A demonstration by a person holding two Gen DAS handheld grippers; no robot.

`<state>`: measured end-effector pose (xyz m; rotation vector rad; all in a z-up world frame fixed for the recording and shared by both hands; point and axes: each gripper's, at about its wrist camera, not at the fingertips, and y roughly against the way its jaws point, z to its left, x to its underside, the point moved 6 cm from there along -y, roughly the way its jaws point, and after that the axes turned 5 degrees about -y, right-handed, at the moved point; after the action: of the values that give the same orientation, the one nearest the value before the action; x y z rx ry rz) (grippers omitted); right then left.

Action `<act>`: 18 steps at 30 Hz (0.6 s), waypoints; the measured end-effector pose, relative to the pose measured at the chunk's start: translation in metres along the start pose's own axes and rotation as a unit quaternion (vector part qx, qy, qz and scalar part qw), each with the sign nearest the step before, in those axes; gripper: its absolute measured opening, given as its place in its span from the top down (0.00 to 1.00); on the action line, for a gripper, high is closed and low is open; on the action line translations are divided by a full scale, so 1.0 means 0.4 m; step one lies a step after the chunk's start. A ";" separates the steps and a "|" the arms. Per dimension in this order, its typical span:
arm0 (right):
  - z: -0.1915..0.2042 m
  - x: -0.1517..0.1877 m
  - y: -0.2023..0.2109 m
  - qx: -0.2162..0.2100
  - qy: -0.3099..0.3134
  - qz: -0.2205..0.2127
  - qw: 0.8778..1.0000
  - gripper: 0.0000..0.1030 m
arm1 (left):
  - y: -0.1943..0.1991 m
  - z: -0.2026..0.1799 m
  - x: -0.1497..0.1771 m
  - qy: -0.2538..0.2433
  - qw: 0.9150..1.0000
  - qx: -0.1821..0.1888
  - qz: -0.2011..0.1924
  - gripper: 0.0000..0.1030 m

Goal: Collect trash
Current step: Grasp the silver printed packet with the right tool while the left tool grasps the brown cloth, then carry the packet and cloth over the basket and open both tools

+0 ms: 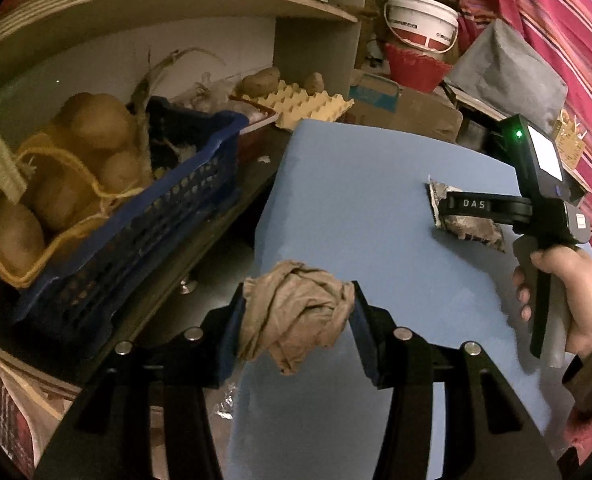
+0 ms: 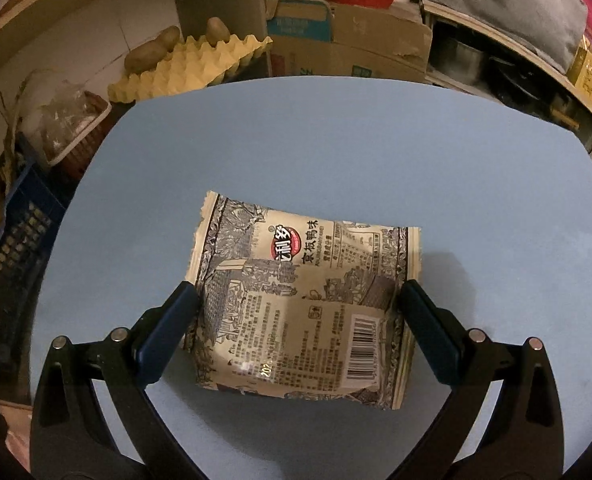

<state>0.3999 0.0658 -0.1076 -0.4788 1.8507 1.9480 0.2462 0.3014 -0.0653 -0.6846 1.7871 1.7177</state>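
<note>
My left gripper (image 1: 296,300) is shut on a crumpled brown paper wad (image 1: 296,316), held above the near left edge of a blue mat (image 1: 356,208). My right gripper (image 2: 298,300) is open, its fingers on either side of a printed snack wrapper (image 2: 308,300) that lies flat on the blue mat (image 2: 316,140). The pads are close to the wrapper's edges. In the left wrist view the right gripper (image 1: 436,208) hangs over the same wrapper (image 1: 472,230) at the mat's right side.
A blue crate (image 1: 144,216) with netted potatoes (image 1: 68,176) stands left of the mat. A yellow egg tray (image 2: 192,66) with potatoes and a cardboard box (image 2: 348,44) stand behind it. Shelves with pots, a red bowl (image 1: 412,66) and a white bucket (image 1: 420,20) are at the back.
</note>
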 end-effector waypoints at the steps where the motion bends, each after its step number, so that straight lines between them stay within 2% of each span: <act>1: 0.001 0.004 -0.001 0.007 0.006 0.000 1.000 0.13 | 0.004 0.001 0.004 0.000 1.000 0.000 -0.001 0.52; 6: 0.007 0.016 0.004 -0.004 0.024 -0.010 1.000 0.26 | 0.027 -0.003 0.023 -0.001 1.000 -0.003 -0.007 0.52; 11: 0.000 0.021 0.023 -0.025 0.043 -0.015 0.999 0.59 | 0.038 -0.005 0.030 0.009 1.000 -0.008 -0.008 0.52; 14: -0.021 0.032 0.038 -0.033 0.050 -0.017 0.998 0.69 | 0.047 -0.014 0.024 0.015 1.000 -0.012 -0.018 0.52; 18: -0.064 0.062 0.069 -0.038 0.066 -0.018 0.997 0.74 | 0.051 -0.026 0.022 0.031 0.999 -0.022 -0.027 0.52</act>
<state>0.3636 0.0407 -0.0982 -0.6736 1.8380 2.0112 0.2250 0.2924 -0.0568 -0.8048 1.7610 1.7223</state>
